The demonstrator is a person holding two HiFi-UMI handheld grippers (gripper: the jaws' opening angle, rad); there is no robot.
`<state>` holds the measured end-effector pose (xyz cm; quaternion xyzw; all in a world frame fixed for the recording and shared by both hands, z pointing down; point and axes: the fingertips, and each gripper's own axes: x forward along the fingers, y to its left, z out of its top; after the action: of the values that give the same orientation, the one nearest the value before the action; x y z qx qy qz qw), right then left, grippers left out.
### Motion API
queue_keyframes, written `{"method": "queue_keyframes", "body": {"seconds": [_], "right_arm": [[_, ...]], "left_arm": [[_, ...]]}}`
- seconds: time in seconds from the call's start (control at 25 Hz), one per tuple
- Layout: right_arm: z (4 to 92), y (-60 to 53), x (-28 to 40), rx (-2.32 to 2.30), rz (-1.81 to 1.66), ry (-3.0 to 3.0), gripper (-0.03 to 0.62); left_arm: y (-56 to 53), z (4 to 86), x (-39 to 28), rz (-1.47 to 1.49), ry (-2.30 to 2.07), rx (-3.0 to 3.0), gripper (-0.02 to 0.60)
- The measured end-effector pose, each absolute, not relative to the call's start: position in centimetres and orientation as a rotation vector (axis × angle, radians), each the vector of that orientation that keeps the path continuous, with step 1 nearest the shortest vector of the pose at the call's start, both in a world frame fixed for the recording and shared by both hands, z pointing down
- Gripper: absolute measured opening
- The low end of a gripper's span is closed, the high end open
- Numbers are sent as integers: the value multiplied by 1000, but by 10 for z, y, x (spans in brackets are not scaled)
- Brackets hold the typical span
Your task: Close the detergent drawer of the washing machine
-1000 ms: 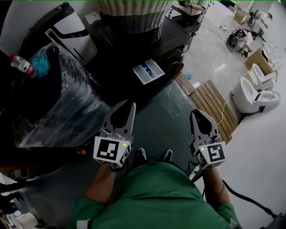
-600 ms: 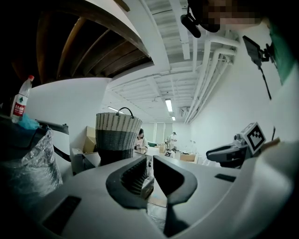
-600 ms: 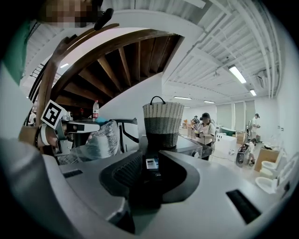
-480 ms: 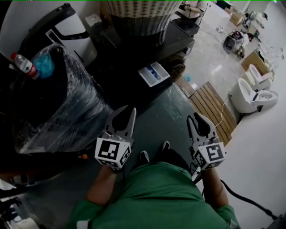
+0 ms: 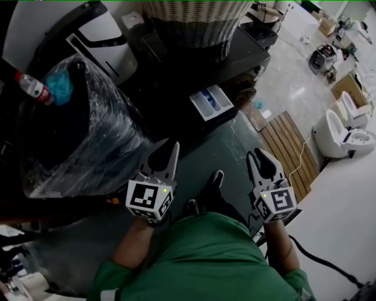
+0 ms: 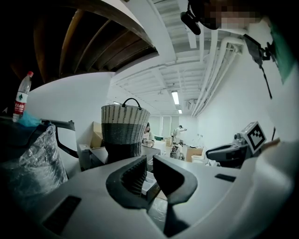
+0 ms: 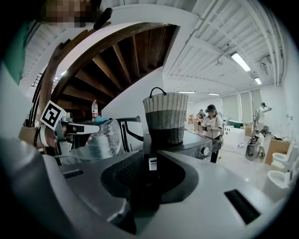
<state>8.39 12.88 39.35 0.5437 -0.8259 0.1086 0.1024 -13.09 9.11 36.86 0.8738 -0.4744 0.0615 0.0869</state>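
Note:
The dark washing machine (image 5: 235,56) stands ahead with a wicker basket (image 5: 197,17) on top. Its white detergent drawer (image 5: 211,104), with a blue compartment, sticks out open from the front. My left gripper (image 5: 167,147) is held low in front of the machine, well short of the drawer, its jaws slightly apart and empty. In the left gripper view the drawer (image 6: 149,183) shows through the narrow gap of the left gripper (image 6: 150,161). My right gripper (image 5: 258,154) is off to the right, also short of the drawer. The right gripper (image 7: 150,158) holds nothing and its jaws are closing.
A bulky black plastic-wrapped object (image 5: 70,129) with a water bottle (image 5: 32,87) on it stands at the left. A wooden slat mat (image 5: 291,153) and a white toilet (image 5: 346,132) lie to the right. People stand in the room's far end (image 7: 211,122).
Both grippers have moved a little forward and down toward the machine. The right jaws, closed together a second ago, now stand apart. The drawer sits lower and nearer in the head view.

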Motion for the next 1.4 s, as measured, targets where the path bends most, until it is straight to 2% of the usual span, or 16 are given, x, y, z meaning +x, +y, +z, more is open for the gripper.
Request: {"method": "queue_keyframes", "body": {"seconds": [0.56, 0.88, 1.4], "right_arm": [[440, -3, 119, 1478, 390, -2464, 101], [530, -10, 107, 1263, 410, -2374, 98], [591, -24, 83, 1277, 489, -2245, 101]], "left_arm": [[0, 406, -70, 352, -1443, 2491, 57], [-19, 415, -44, 443, -1440, 2446, 57], [-60, 452, -25, 557, -1194, 2492, 57]]}}
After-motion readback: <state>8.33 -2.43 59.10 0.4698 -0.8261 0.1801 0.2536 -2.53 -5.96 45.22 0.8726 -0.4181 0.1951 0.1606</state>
